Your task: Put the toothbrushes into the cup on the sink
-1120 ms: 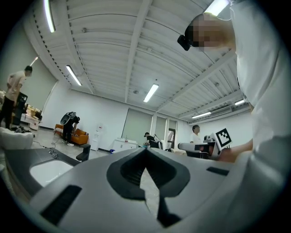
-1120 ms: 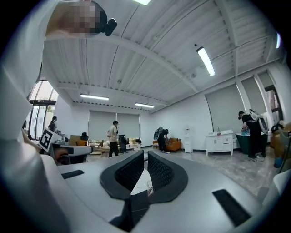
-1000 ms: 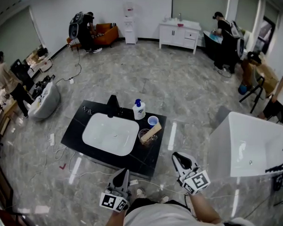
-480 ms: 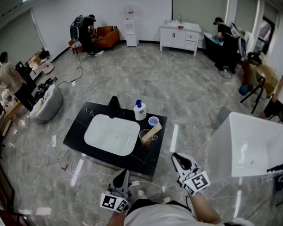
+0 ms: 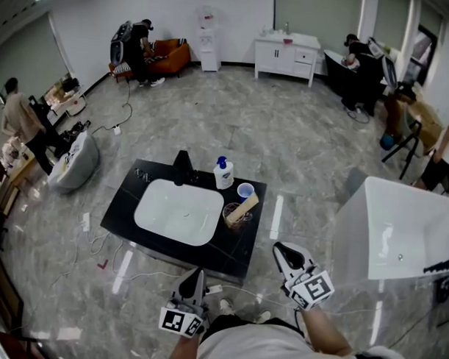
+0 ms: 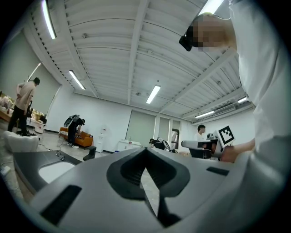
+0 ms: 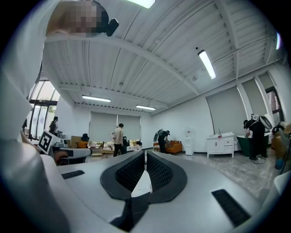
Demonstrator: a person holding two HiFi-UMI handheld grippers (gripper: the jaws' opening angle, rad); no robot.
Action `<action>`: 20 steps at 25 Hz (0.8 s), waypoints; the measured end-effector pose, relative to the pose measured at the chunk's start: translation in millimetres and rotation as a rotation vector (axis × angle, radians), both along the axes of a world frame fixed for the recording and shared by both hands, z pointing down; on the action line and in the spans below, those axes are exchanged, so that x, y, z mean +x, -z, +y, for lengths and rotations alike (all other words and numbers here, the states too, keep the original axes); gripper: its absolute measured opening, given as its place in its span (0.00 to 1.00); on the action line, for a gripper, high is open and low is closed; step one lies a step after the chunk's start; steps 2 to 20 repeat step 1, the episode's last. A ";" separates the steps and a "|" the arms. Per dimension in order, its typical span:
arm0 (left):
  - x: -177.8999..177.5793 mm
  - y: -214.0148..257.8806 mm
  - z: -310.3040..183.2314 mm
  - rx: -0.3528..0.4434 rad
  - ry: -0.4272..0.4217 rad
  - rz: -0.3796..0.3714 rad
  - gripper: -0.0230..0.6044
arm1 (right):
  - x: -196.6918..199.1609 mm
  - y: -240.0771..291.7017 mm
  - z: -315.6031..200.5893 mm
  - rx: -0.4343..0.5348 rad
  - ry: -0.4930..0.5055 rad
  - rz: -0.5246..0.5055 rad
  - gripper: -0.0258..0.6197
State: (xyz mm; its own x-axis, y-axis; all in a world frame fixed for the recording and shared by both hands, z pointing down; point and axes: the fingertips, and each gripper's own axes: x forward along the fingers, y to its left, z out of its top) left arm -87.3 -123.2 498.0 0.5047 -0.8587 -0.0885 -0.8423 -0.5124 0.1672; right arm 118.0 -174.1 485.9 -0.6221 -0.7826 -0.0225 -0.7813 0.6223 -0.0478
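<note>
A black sink counter (image 5: 128, 208) with a white basin (image 5: 178, 212) stands on the floor ahead of me. On its right side are a small blue cup (image 5: 244, 191) and a clear cup (image 5: 232, 216) with a tan oblong thing (image 5: 242, 208) leaning in it; I cannot make out single toothbrushes. My left gripper (image 5: 194, 273) is held short of the counter's near edge, jaws closed and empty. My right gripper (image 5: 279, 248) hovers to the right of the counter, also shut and empty. Each gripper view shows the jaws meeting at the tip: left gripper (image 6: 145, 152), right gripper (image 7: 145, 157).
A black faucet (image 5: 181, 168) and a white soap bottle (image 5: 223, 173) stand at the counter's back. A white bathtub (image 5: 392, 229) is at the right. Cables (image 5: 228, 289) lie on the floor near my feet. Several people stand at the room's edges.
Both grippers stay where they were. Only the head view has drifted slightly, and people at the room's edges have shifted.
</note>
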 end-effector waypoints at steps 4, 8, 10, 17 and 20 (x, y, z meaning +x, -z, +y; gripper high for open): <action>-0.9 -0.2 -0.3 0.000 0.002 0.000 0.03 | -0.4 -0.2 -0.7 -0.001 0.000 0.000 0.11; -0.9 -0.2 -0.3 0.000 0.002 0.000 0.03 | -0.4 -0.2 -0.7 -0.001 0.000 0.000 0.11; -0.9 -0.2 -0.3 0.000 0.002 0.000 0.03 | -0.4 -0.2 -0.7 -0.001 0.000 0.000 0.11; -0.9 -0.2 -0.3 0.000 0.002 0.000 0.03 | -0.4 -0.2 -0.7 -0.001 0.000 0.000 0.11; -0.9 -0.2 -0.3 0.000 0.002 0.000 0.03 | -0.4 -0.2 -0.7 -0.001 0.000 0.000 0.11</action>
